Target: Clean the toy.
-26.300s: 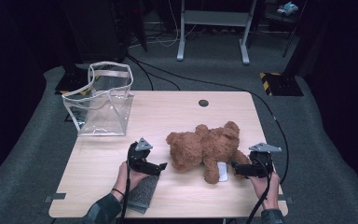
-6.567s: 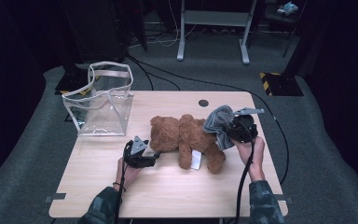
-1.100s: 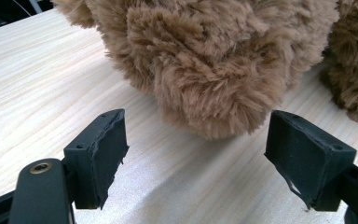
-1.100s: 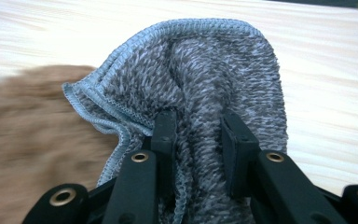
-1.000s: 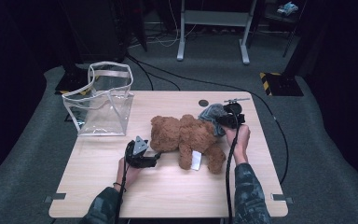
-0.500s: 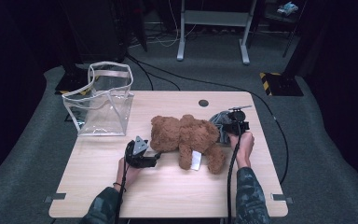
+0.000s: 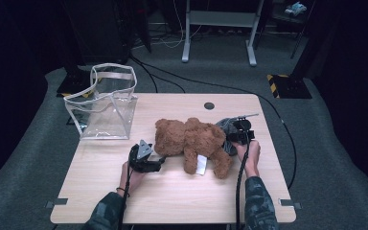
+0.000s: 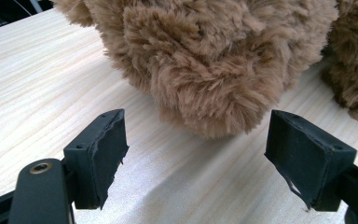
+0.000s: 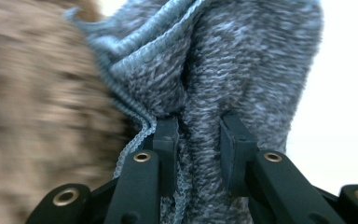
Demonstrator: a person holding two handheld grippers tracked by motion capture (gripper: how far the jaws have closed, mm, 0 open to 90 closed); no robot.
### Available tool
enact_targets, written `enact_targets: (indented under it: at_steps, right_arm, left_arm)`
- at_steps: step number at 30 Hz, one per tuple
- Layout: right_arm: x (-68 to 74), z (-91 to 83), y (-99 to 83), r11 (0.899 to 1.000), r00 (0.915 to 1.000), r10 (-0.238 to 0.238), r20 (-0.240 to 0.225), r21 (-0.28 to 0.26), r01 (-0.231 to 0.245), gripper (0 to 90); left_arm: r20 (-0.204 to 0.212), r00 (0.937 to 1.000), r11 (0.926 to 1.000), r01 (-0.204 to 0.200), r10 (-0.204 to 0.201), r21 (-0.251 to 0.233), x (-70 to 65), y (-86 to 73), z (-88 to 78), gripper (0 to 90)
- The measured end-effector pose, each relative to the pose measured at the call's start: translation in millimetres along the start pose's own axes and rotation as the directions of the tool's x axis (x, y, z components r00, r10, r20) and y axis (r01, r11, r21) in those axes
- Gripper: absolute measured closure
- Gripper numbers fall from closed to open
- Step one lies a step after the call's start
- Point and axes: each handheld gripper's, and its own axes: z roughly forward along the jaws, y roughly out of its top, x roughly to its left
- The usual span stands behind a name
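A brown teddy bear point(image 7: 191, 143) lies across the middle of the wooden table point(image 7: 100, 191), head to the left. My left gripper point(image 7: 159, 163) rests on the table just left of its head, jaws wide open. In the left gripper view the bear's fur point(image 8: 205, 60) sits just beyond the two pads, untouched. My right gripper point(image 7: 230, 135) is shut on a grey knitted garment point(image 7: 226, 128) held against the bear's right side. In the right gripper view the grey knit point(image 9: 233, 70) is pinched between the jaws, with blurred brown fur point(image 9: 37, 102) to its left.
A clear plastic bag point(image 7: 106, 103) with white trim stands open at the table's back left. A dark round hole point(image 7: 209, 105) sits near the back edge. Cables trail off the table to the right and behind. A white tag point(image 7: 201, 164) hangs from the bear.
My right gripper has come down and toward the person with the grey garment, settling lower beside the bear. The left gripper and the bear have stayed put.
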Motion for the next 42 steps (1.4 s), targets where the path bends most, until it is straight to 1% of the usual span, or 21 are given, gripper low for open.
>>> enact_targets:
  at_steps: [2, 5, 9, 12, 13, 14, 16, 17, 20, 22, 23, 24, 25, 27, 29, 31, 33, 35, 36, 38, 42]
  right_arm:
    - [-2.1, 1.2, -1.1, 1.0, 0.9966, -0.012, 0.081, 0.017, 0.01, 71.3]
    - [-11.8, -1.1, -3.5, 0.999, 0.9875, -0.012, 0.157, 0.043, 0.005, 71.3]
    - [-15.6, -22.8, -2.0, 0.999, 0.9925, 0.036, 0.117, -0.015, -0.034, 71.2]
    - [-7.0, -46.7, 6.5, 0.996, 0.9975, 0.016, 0.069, -0.084, -0.01, 71.2]
    - [-1.1, -54.9, 10.5, 0.994, 0.9986, 0.019, 0.05, -0.111, -0.013, 71.1]
    - [7.6, -64.5, 16.0, 0.99, 0.9998, -0.006, 0.02, -0.137, 0.009, 71.1]
    - [23.8, -75.4, 24.0, 0.986, 0.9993, -0.038, -0.004, -0.165, 0.037, 71.0]
    - [35.9, -81.0, 29.2, 0.98, 0.9963, -0.084, -0.018, -0.18, 0.079, 71.0]
    - [66.8, -87.4, 38.6, 0.97, 0.9884, -0.144, -0.049, -0.206, 0.131, 71.0]
    - [88.4, -85.7, 43.8, 0.957, 0.9742, -0.207, -0.089, -0.226, 0.183, 70.9]
    - [98.3, -82.6, 45.4, 0.953, 0.9679, -0.229, -0.104, -0.224, 0.202, 70.9]
    - [106.5, -79.5, 46.1, 0.955, 0.9659, -0.229, -0.121, -0.218, 0.199, 70.8]
    - [114.0, -73.6, 47.0, 0.948, 0.9554, -0.267, -0.126, -0.212, 0.237, 70.8]
    - [129.8, -60.9, 46.2, 0.95, 0.9488, -0.284, -0.138, -0.178, 0.258, 70.7]
    - [137.3, -48.9, 43.3, 0.951, 0.9463, -0.293, -0.136, -0.146, 0.273, 70.7]
    - [135.6, -40.5, 39.8, 0.949, 0.9463, -0.302, -0.115, -0.128, 0.287, 70.9]
    - [127.0, -38.6, 36.9, 0.956, 0.9534, -0.277, -0.119, -0.128, 0.262, 71.1]
    - [117.6, -42.2, 34.8, 0.961, 0.9622, -0.257, -0.089, -0.126, 0.245, 71.1]
    - [114.0, -43.8, 34.4, 0.961, 0.9628, -0.258, -0.08, -0.124, 0.247, 71.1]
    - [106.4, -48.9, 32.8, 0.96, 0.9654, -0.259, -0.027, -0.118, 0.255, 71.2]
    - [88.4, -59.2, 29.4, 0.966, 0.9712, -0.233, 0.051, -0.104, 0.237, 71.4]
  left_arm:
    - [0.001, 1.0, 1.0, 0.0, 0.0, 0.001, 0.0, 0.0, -0.1, 19.9]
    - [0.002, 1.0, 1.0, 0.002, -0.002, 0.0, 0.4, 0.0, -0.3, 19.9]
    - [0.002, 1.0, 1.0, 0.002, -0.002, 0.003, 0.1, 0.1, -0.2, 19.9]
    - [0.003, 1.0, 1.0, -0.001, 0.001, 0.004, 0.0, 0.1, -0.1, 19.9]
    - [0.002, 1.0, 1.0, -0.001, 0.001, 0.004, 0.1, 0.1, -0.1, 19.9]
    - [0.002, 1.0, 1.0, 0.0, 0.0, 0.004, 0.1, 0.1, -0.1, 20.0]
    - [0.002, 1.0, 1.0, -0.001, 0.001, 0.006, 0.0, 0.2, 0.0, 20.0]
    - [0.0, 1.0, 1.0, -0.005, 0.005, 0.007, 0.1, 0.3, 0.0, 20.0]
    - [0.0, 1.0, 0.9999, -0.007, 0.007, 0.008, 0.2, 0.3, -0.1, 20.0]
    - [0.003, 1.0, 1.0, -0.004, 0.004, 0.007, 0.2, 0.2, -0.2, 20.0]
    - [0.003, 1.0, 1.0, -0.004, 0.004, 0.007, 0.2, 0.2, -0.2, 20.0]
    - [0.003, 1.0, 1.0, -0.004, 0.004, 0.007, 0.2, 0.1, -0.2, 19.9]
    - [0.005, 1.0, 1.0, -0.003, 0.003, 0.007, 0.1, 0.1, -0.3, 19.9]
    - [0.003, 1.0, 1.0, 0.003, -0.003, 0.003, 0.0, 0.0, -0.2, 19.9]
    - [0.004, 1.0, 1.0, 0.003, -0.003, 0.003, 0.3, 0.0, -0.3, 19.9]
    - [0.004, 1.0, 1.0, 0.003, -0.003, 0.003, 0.4, 0.0, -0.3, 19.9]
    - [0.004, 1.0, 1.0, 0.003, -0.003, 0.004, 0.3, 0.0, -0.2, 19.9]
    - [0.004, 1.0, 1.0, 0.002, -0.002, 0.005, 0.2, 0.1, -0.1, 20.0]
    - [0.004, 1.0, 1.0, 0.001, -0.001, 0.006, 0.2, 0.1, -0.1, 19.9]
    - [0.003, 1.0, 1.0, 0.002, -0.002, 0.006, 0.3, 0.1, -0.1, 20.0]
    - [0.001, 1.0, 1.0, -0.006, 0.005, 0.008, 0.3, 0.3, 0.0, 20.0]
